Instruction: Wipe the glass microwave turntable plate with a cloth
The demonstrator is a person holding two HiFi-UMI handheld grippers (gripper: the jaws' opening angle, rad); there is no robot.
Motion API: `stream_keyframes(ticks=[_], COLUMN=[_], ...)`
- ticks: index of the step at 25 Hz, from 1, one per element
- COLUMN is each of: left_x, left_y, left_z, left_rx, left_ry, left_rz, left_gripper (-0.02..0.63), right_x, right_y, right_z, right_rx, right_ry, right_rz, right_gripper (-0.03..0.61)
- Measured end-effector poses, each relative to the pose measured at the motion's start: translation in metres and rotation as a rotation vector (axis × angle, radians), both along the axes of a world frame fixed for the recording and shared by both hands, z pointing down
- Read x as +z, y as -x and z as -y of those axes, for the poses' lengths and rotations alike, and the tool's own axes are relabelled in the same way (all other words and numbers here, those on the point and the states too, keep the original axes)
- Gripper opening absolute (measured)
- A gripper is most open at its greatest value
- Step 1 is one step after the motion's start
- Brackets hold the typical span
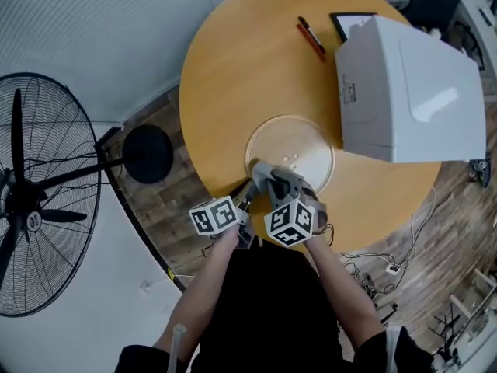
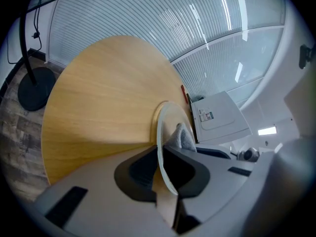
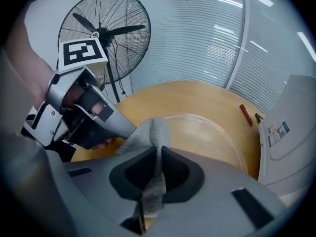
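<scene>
Head view: round wooden table (image 1: 233, 76) fills the upper middle of the frame. The glass turntable plate (image 1: 299, 140) sits on it near the table's lower edge, its right rim just beside the lower-left corner of a white microwave (image 1: 408, 92). Both grippers meet at the plate's lower-left rim. The left gripper (image 1: 248, 193) comes in from lower left and the right gripper (image 1: 269, 181) from just beside it, their marker cubes nearly touching. A grey cloth (image 1: 273, 179) is bunched over the rim where they meet. Left gripper view: jaws closed on the plate's rim, the glass seen edge-on and running up the middle of the frame between the pads (whether the plate is lifted clear of the table cannot be told). The cloth shows just beyond the jaws on the right face of the glass. Right gripper view: jaws clamped on a fold of the cloth, which runs up out of the jaws and drapes onto the plate's near rim. The left gripper's body is at centre left of this frame, touching the cloth. Elsewhere: two pens (image 1: 311, 37), one red, lie at the upper part of the table, and a black floor fan (image 1: 31, 200) stands at the left edge.
</scene>
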State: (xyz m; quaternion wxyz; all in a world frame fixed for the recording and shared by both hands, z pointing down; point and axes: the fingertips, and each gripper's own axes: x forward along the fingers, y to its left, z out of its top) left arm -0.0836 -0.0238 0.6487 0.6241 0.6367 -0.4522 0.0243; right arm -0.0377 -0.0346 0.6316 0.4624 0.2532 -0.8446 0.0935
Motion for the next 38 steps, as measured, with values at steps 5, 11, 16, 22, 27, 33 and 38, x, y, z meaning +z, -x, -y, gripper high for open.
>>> stream_keyframes(ticks=[5,11,16,22,27,33,38], left_x=[0.000,0.000,0.001,0.002,0.002,0.001,0.000], left_y=[0.000,0.000,0.001,0.005,0.003,0.005,0.004], left_z=[0.000,-0.001,0.000,0.000,0.000,0.000,0.001], left_rx=[0.003,0.004,-0.013,-0.027,-0.044,-0.058,-0.061], left_ry=[0.006,0.015,0.010,0.016,0.020,0.022,0.015], left_rz=[-0.007,-0.009,-0.001,0.002,-0.011,-0.013,-0.004], left_gripper=[0.030,0.028,0.026,0.026,0.026,0.025,0.025], right_x=[0.008,0.010,0.011,0.013,0.015,0.013,0.012], right_y=[0.022,0.043,0.049,0.041,0.009,-0.049,-0.090], right_z=[0.006,0.021,0.050,0.093,0.126,0.147,0.144], right_rx=[-0.072,-0.136,-0.116,-0.065,0.040,0.235,0.315], right_ry=[0.014,-0.003,-0.045,-0.088,-0.142,-0.179,-0.189], right_rz=[-0.004,0.001,0.001,-0.032,-0.094,-0.183,-0.233], right_gripper=[0.034,0.032,0.034,0.032,0.032,0.029,0.026])
